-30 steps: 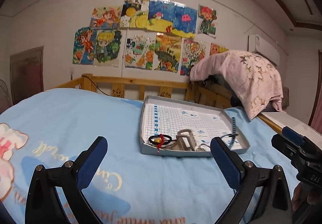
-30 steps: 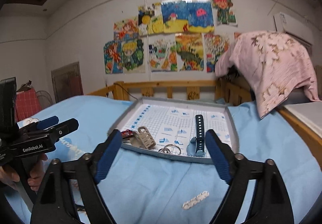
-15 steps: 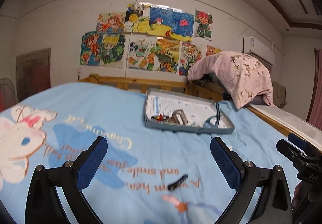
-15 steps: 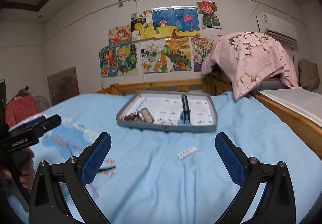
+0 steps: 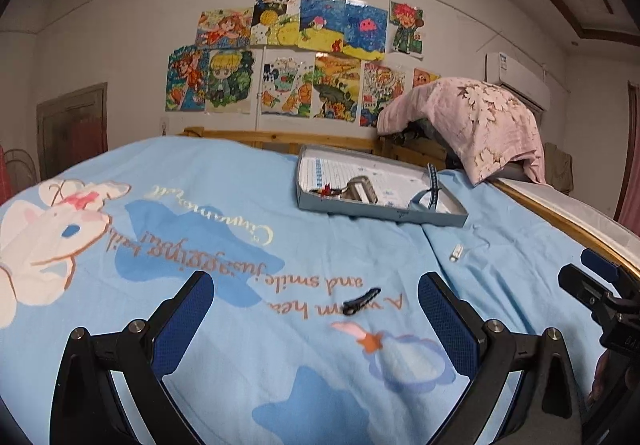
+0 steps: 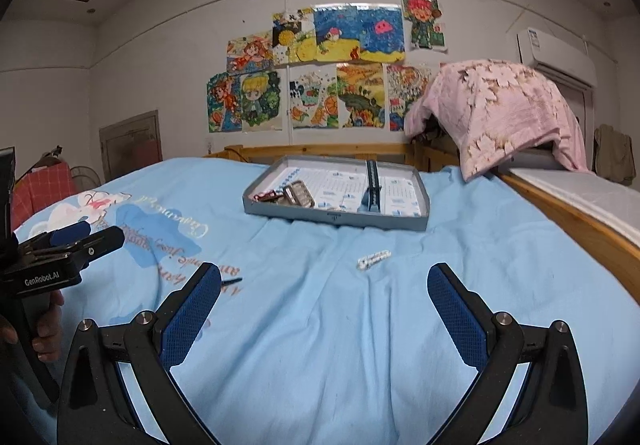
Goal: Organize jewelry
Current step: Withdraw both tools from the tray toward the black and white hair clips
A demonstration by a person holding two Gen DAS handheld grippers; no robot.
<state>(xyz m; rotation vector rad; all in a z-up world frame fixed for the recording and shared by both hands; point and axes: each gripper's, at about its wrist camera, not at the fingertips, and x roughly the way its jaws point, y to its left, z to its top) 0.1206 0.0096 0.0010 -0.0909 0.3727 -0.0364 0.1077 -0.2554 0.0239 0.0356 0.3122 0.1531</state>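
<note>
My left claw (image 5: pixel 316 309) shows two black, arched arms, each with a pair of round silver screws near the top, and each tipped by a deep-blue finger pad (image 5: pixel 182 321) with a fine dotted grid. My right claw (image 6: pixel 324 309) has the same build: black frame, silver screws, blue textured pads (image 6: pixel 456 315). From the right wrist view the left tool shows side-on as a black body with "GenRobot.AI" in white letters, a blue pad at its nose and a black pistol handle, my hand (image 6: pixel 44 333) wrapped round it. No sleeve shows.
</note>
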